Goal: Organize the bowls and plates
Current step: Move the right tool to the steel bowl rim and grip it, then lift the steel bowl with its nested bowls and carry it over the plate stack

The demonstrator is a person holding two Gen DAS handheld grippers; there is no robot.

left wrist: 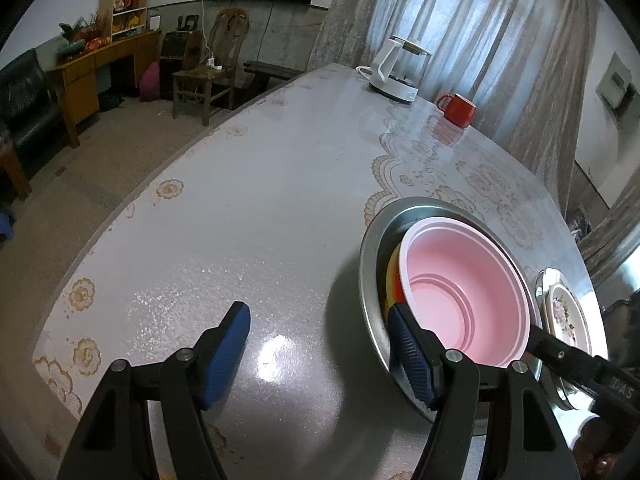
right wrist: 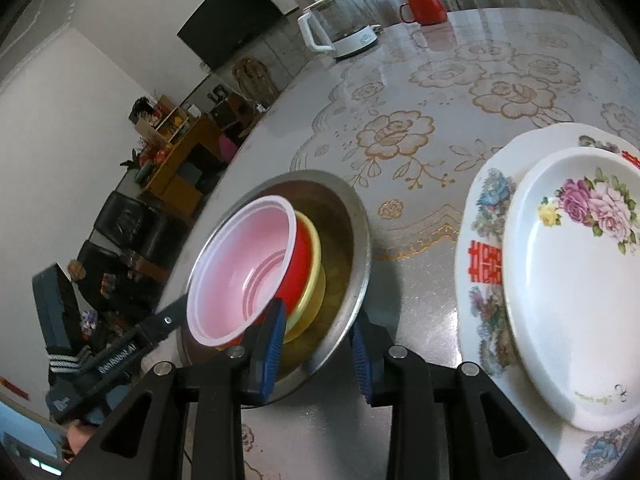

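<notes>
Left gripper spread wide over the table; pink bowl sits nested in the metal basin.

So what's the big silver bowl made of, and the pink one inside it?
The big silver bowl looks like metal, probably stainless steel: grey, shiny, with a thin rim that catches light. The pink bowl looks like plastic: smooth matte pink inside, red outside, thin-walled with moulded steps at the bottom.

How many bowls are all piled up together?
3. The pink bowl is on top, a yellow bowl sits under it, and both rest inside the big metal bowl. More could hide underneath.
</notes>
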